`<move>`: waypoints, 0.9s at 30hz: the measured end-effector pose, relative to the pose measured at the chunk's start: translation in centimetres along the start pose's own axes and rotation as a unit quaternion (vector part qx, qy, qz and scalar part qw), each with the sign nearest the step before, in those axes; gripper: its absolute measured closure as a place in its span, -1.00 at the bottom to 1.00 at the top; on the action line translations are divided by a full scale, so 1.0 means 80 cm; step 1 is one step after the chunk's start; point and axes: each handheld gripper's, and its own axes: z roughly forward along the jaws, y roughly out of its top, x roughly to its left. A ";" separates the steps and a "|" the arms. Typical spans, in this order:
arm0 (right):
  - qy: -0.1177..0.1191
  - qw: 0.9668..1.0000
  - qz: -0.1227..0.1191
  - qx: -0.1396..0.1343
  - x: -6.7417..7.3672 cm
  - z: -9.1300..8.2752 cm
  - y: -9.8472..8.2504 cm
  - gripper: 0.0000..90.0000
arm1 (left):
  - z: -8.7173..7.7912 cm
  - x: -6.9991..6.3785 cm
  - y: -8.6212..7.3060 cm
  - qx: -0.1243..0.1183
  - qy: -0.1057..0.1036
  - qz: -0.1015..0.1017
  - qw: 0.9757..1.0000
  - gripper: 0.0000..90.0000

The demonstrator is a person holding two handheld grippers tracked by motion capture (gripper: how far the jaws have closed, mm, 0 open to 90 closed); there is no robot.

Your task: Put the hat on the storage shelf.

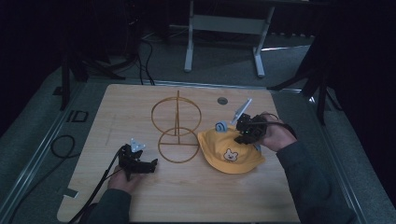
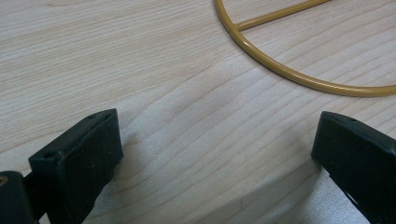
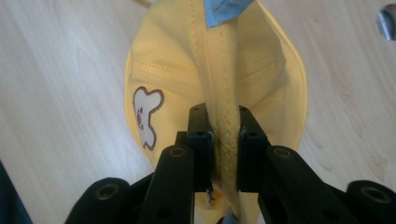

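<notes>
The right gripper (image 3: 224, 154) pinches a fold of the yellow cloth bear-print hat (image 1: 229, 151) near the wooden worktop's (image 1: 196, 196) right edge; the left gripper's (image 2: 215, 154) jaws stand spread beside the gold wire stand (image 1: 177, 130).

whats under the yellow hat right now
The yellow hat lies on the wooden table, its brim pinched by the right gripper. Whatever sits beneath its crown is covered by fabric.
</notes>
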 end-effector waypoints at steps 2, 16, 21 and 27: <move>-0.008 1.000 0.010 -0.012 -0.005 -0.005 -0.004 0.77 | 0.000 0.000 0.000 0.000 0.000 0.000 1.000 -0.96; -0.051 0.994 0.059 -0.075 -0.028 -0.031 -0.026 0.79 | 0.000 0.000 0.000 0.000 0.000 0.000 1.000 -0.96; -0.057 0.991 0.070 -0.095 -0.033 -0.042 -0.034 0.80 | 0.000 0.000 0.000 0.000 0.000 0.000 1.000 -0.96; -0.082 0.984 0.088 -0.134 -0.037 -0.057 -0.040 0.81 | 0.000 0.000 0.000 -0.001 0.000 -0.001 1.000 -0.96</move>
